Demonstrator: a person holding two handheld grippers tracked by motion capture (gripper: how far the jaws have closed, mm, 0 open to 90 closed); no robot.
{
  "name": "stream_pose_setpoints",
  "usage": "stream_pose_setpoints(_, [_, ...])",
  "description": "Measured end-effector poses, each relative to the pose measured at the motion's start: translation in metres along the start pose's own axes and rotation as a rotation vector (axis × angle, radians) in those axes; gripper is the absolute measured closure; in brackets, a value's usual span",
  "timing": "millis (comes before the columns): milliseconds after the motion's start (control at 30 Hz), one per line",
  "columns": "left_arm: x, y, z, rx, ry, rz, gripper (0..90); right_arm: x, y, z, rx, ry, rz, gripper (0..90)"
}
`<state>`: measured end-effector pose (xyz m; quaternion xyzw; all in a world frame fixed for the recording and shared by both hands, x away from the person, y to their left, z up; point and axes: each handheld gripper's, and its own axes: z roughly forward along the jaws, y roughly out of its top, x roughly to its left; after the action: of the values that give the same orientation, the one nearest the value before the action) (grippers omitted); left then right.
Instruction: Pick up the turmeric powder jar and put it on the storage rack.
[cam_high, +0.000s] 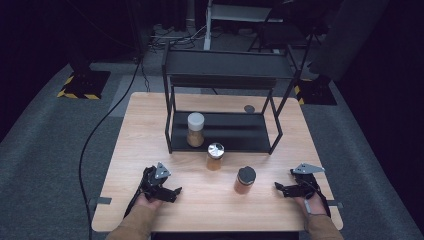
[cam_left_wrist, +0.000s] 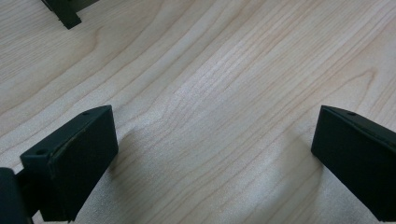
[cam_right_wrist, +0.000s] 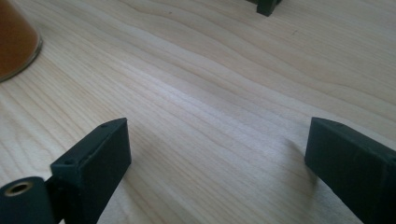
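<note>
The wooden table takes up most of the scene, its pale grain running under both grippers. On its far half, well ahead of both hands, stands a black two-tier metal rack. A white-lidded jar of brown contents stands on the rack's lower shelf, toward its left end, well beyond the left gripper. Just in front of the rack, on the bare tabletop, a silver-lidded jar of orange-brown contents stands ahead of the left gripper and off to its right. A dark-lidded jar with similar contents stands upright nearer the person, between the two grippers and closer to the right one, a little ahead of that gripper's jaw tips and apart from them.

The left gripper lies low over the near left part of the table, held in the person's left hand; in the left gripper view its jaws stand wide apart with only bare wood between them. The right gripper is held in the right hand at the near right, pointing inward toward the dark-lidded jar; its jaws also stand wide, nothing between them, and the jar's orange base shows at the upper left of the right gripper view.
</note>
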<state>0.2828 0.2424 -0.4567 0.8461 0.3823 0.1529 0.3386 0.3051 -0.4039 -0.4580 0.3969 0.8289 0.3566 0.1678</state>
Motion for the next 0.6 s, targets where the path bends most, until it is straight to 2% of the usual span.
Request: stream_pose_setpoints(600, [0.001,0.001,0.001,-0.002,0.004,-0.005,0.1,0.014,0.017,-0.019,-0.071,0.017,-0.038,6.7])
